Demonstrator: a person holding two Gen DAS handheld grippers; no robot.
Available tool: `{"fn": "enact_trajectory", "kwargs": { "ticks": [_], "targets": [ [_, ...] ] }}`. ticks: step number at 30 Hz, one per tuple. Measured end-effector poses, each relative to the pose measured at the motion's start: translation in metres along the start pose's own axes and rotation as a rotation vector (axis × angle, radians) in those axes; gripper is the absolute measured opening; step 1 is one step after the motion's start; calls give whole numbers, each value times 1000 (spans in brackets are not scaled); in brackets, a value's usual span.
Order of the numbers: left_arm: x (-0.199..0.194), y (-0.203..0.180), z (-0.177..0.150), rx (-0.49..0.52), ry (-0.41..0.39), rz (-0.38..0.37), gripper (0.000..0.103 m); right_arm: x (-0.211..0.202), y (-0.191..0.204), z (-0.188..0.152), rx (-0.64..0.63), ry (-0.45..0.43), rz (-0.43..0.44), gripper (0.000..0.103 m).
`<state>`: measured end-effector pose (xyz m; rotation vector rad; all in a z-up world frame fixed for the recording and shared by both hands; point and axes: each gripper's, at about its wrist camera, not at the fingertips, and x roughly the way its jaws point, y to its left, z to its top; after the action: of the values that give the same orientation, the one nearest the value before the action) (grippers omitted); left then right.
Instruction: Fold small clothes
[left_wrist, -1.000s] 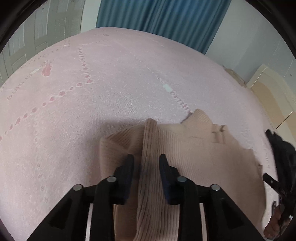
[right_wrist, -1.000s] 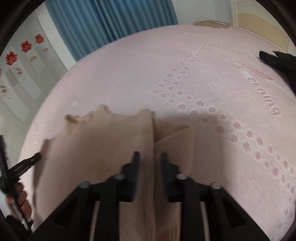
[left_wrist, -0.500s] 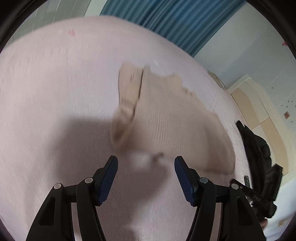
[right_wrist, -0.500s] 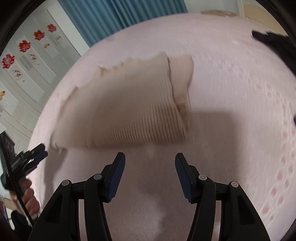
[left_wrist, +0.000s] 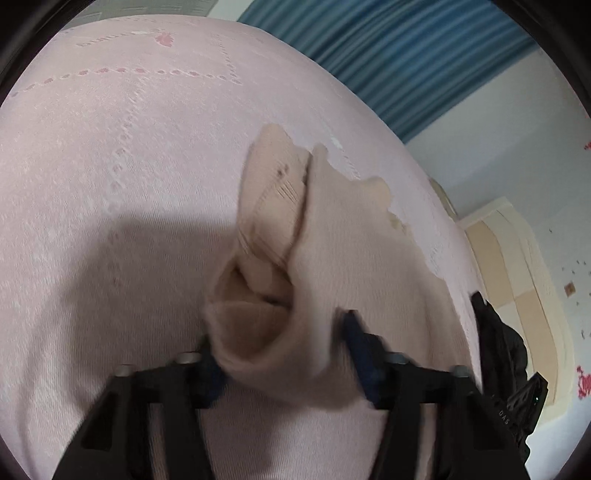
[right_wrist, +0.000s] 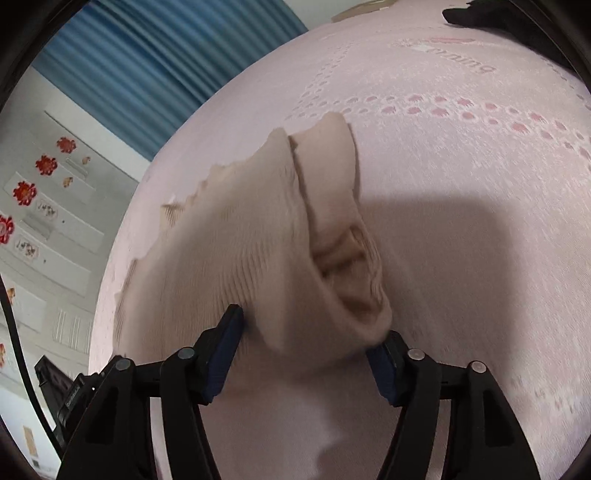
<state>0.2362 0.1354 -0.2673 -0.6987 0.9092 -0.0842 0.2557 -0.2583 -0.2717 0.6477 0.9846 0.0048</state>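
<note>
on the bed: a pale pink bedspread (left_wrist: 122, 177) with a woven dotted pattern takes up nearly all of both views and serves as the flat folding surface.
behind the bed: a blue pleated curtain (left_wrist: 399, 62) and pale walls; a dark black garment (left_wrist: 498, 350) lies at the bedspread's edge, well apart from the work.
task thing: a beige ribbed knit garment (left_wrist: 354, 258) lies on the bedspread, partly folded, its near end bunched into open tube-like rolls that rise toward each camera.
why it lies so: the far, scalloped edge rests flat while the near edge is lifted into the fingers, which reads as a grasp being set up for the next fold away from the person.
left gripper (left_wrist: 284, 365): its blue-padded fingers stand apart, with the near left corner of the knit between them; the picture is blurred, and i cannot tell whether the pads already press the cloth.
right gripper (right_wrist: 306, 354): jaws spread fairly wide around the near right corner; the left pad touches the rib, while the right pad sits just under the rolled hem, so no firm pinch shows.
judgement: both corners need an even grip, or the fold may skew.
</note>
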Motion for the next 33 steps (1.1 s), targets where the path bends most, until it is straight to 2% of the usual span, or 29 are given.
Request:
{"fn": "enact_trajectory", "kwargs": {
  "ticks": [1,2,3,6,12,21,23,25,27,29,30,33],
  "targets": [
    [2,2,3,-6,14,1,14,4,2,4,-12,6,-16,23],
    [2,5,6,-23,30,-20,13,8,3,8,-19,30,3,11],
    [-1,7,7,-37,25,-31,11,9,2,12,-10,48,20,10],
    [-15,1,4,0,10,-18,10,-6,1,13,-6,23,45,9],
    [-47,-13,-24,101,14,58,10,-37,-2,-6,3,48,57,8],
    [-99,-5,-85,165,46,81,11,-96,-14,-63,-107,73,-4,9],
    [-104,-5,-92,166,55,79,14,-103,-16,-70,-136,71,-41,12],
    [-105,-3,-94,159,68,104,20,-109,-15,-75,-180,54,-92,21],
    [-106,1,-93,149,71,128,31,-118,-13,-79,-226,35,-131,28],
    [-111,7,-91,141,58,151,38,-130,-12,-78,-251,2,-159,31],
    [-113,10,-87,138,47,151,41,-137,-10,-78,-262,-26,-178,32],
    [-114,13,-70,128,25,123,50,-147,2,-72,-312,-70,-184,42]
  ]
}}
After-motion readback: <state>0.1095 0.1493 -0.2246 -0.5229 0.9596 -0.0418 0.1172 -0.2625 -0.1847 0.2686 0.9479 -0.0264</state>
